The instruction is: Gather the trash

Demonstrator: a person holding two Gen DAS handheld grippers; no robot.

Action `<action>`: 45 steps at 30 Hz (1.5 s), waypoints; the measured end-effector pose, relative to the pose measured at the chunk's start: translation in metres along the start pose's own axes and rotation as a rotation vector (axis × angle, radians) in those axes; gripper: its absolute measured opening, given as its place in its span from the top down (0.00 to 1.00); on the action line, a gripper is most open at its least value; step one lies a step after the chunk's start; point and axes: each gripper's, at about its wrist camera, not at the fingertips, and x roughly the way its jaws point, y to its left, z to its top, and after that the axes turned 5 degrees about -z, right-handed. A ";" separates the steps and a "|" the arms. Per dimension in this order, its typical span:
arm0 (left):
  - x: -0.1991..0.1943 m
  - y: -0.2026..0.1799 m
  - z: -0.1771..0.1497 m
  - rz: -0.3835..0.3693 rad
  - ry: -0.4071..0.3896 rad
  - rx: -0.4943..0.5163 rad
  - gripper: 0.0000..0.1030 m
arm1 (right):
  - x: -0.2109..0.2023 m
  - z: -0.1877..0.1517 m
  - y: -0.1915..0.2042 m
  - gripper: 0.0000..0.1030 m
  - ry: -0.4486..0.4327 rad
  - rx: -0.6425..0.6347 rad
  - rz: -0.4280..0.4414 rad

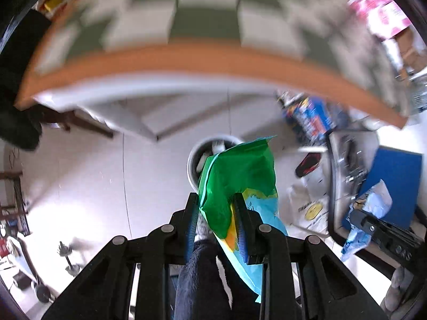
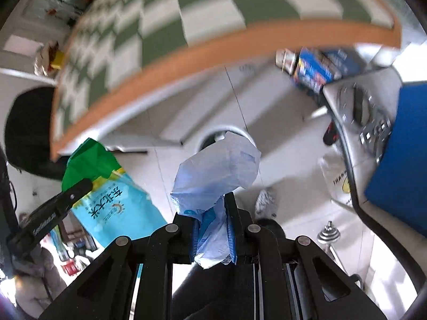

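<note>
My left gripper (image 1: 216, 200) is shut on a green and light-blue plastic bag (image 1: 240, 170) and holds it in the air above a white round bin (image 1: 196, 157) on the floor. The same bag shows in the right wrist view (image 2: 106, 186). My right gripper (image 2: 212, 200) is shut on a crumpled pale-blue plastic wrapper (image 2: 218, 168), also in the air, with the bin's rim (image 2: 213, 130) just beyond it. The wrapper also shows at the right of the left wrist view (image 1: 373, 208).
A table with a green-and-white checked cloth and an orange edge (image 1: 186, 58) lies beyond and above the bin. Blue boxes (image 2: 317, 69) stand on the floor at the right. A grey frame and blue panel (image 2: 400, 144) are close on the right. Small dumbbells (image 2: 329, 233) lie on the floor.
</note>
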 end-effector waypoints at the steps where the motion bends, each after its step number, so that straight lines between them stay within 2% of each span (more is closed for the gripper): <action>1: 0.018 0.003 0.001 0.002 0.016 -0.010 0.78 | 0.020 -0.001 -0.005 0.82 0.020 -0.003 0.000; 6: 0.139 0.023 0.017 0.006 0.107 -0.081 0.76 | 0.120 0.010 -0.028 0.82 0.082 -0.003 -0.004; 10: 0.214 0.035 0.032 -0.003 0.161 -0.104 0.76 | 0.199 0.032 -0.045 0.82 0.119 0.014 -0.001; 13: 0.260 0.041 0.040 -0.008 0.198 -0.113 0.75 | 0.253 0.048 -0.055 0.82 0.141 0.028 -0.005; 19: 0.319 0.051 0.053 -0.037 0.261 -0.108 0.69 | 0.341 0.075 -0.063 0.82 0.182 0.050 0.018; 20: 0.324 0.054 0.055 -0.042 0.261 -0.112 0.68 | 0.353 0.079 -0.063 0.82 0.189 0.053 0.026; 21: 0.330 0.056 0.058 -0.050 0.261 -0.114 0.60 | 0.363 0.082 -0.061 0.79 0.196 0.059 0.035; 22: 0.332 0.060 0.058 -0.047 0.256 -0.115 0.51 | 0.371 0.084 -0.060 0.79 0.201 0.060 0.041; 23: 0.333 0.064 0.060 -0.045 0.242 -0.114 0.28 | 0.380 0.087 -0.057 0.79 0.206 0.059 0.051; 24: 0.333 0.066 0.061 -0.043 0.232 -0.114 0.12 | 0.389 0.090 -0.054 0.71 0.208 0.056 0.056; 25: 0.332 0.068 0.062 -0.038 0.227 -0.116 0.06 | 0.395 0.091 -0.052 0.60 0.210 0.053 0.060; 26: 0.331 0.070 0.061 -0.037 0.221 -0.118 0.04 | 0.404 0.093 -0.050 0.55 0.210 0.053 0.067; 28: 0.327 0.075 0.059 -0.016 0.199 -0.111 0.04 | 0.414 0.094 -0.049 0.36 0.213 0.054 0.066; 29: 0.325 0.075 0.058 -0.001 0.184 -0.103 0.03 | 0.418 0.095 -0.048 0.31 0.214 0.058 0.066; 31: 0.314 0.077 0.054 0.027 0.130 -0.090 0.03 | 0.422 0.093 -0.047 0.11 0.215 0.058 0.071; 33: 0.300 0.075 0.047 0.073 0.067 -0.072 0.03 | 0.418 0.090 -0.045 0.02 0.202 0.046 0.057; 35: 0.289 0.074 0.040 0.108 0.034 -0.055 0.03 | 0.412 0.086 -0.043 0.01 0.187 0.029 0.027; 40: 0.254 0.067 0.018 0.112 0.027 -0.061 0.03 | 0.388 0.071 -0.033 0.01 0.152 -0.024 -0.042; 45: 0.200 0.051 -0.007 0.099 0.037 -0.081 0.03 | 0.326 0.050 -0.027 0.01 0.081 -0.058 -0.129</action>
